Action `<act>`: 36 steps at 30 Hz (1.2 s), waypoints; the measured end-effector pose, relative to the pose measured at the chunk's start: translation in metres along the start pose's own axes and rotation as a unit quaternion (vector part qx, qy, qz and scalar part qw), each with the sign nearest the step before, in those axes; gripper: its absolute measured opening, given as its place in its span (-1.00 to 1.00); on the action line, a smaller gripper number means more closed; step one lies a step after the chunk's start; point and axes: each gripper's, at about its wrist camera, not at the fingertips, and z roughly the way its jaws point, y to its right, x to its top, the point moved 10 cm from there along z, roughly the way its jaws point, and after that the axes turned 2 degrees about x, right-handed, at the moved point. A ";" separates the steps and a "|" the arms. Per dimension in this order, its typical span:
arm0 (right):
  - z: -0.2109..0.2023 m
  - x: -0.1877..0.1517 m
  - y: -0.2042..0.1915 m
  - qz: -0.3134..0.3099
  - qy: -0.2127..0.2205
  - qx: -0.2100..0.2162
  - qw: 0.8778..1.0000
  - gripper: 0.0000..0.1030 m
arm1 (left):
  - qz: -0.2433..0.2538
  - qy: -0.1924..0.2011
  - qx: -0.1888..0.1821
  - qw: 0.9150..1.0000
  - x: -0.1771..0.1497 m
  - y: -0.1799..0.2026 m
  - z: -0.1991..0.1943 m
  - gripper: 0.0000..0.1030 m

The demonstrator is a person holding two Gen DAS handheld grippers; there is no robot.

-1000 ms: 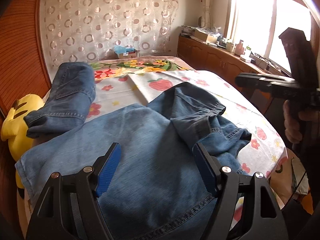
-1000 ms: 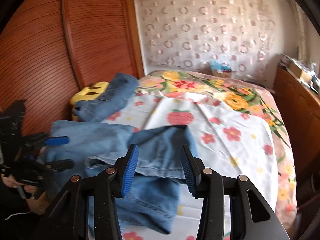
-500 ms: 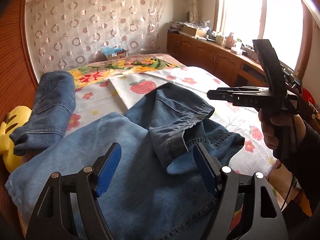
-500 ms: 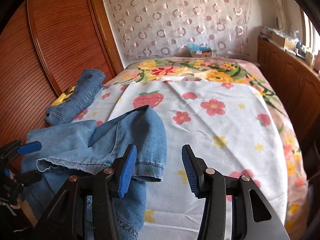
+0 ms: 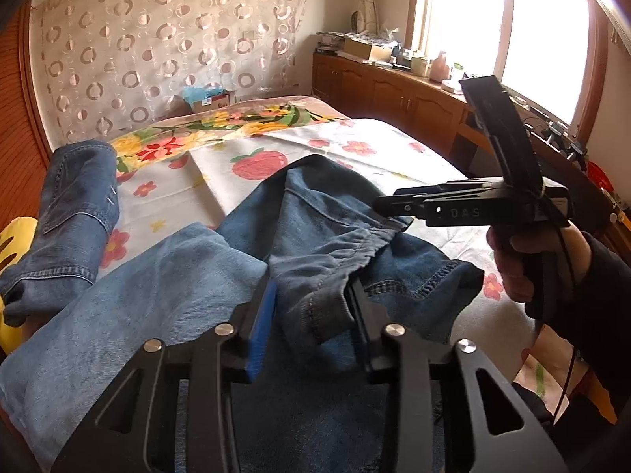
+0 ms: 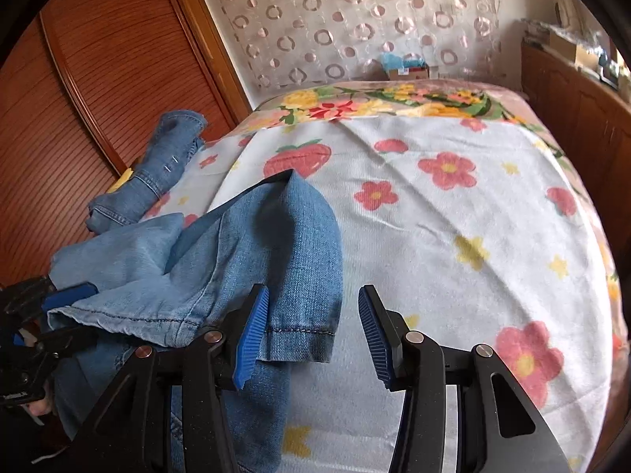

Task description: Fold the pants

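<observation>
On the bed [image 5: 394, 138], in the left wrist view, the pants [image 5: 165, 295] lie crumpled across the near end of the flowered sheet, one leg end bunched up. The denim is judged soft but fairly heavy, with a stiffer stitched hem; hems and waistband look like the firmest places to take hold. The left gripper [image 5: 311, 323] is closing its jaws around a raised fold of that leg end; the cloth sits between the pads, seemingly pinched. The right gripper [image 5: 398, 207], held in a hand [image 5: 524, 264], hangs over the far side of the pile. A second folded denim garment [image 5: 75, 201] rests well apart at the left edge. In the right wrist view, the right gripper [image 6: 313, 331] stands half open; its left pad lies against the hemmed leg end of the pants [image 6: 268, 244], the other pad over bare sheet, nothing gripped. The left gripper [image 6: 67, 307] shows at the frame's left edge, its pads on either side of the hem.
</observation>
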 end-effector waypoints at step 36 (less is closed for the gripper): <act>-0.077 0.086 -0.164 -0.183 0.130 0.129 0.966 -0.91 | -0.044 0.124 0.034 0.991 -0.018 -0.043 -0.172 -0.63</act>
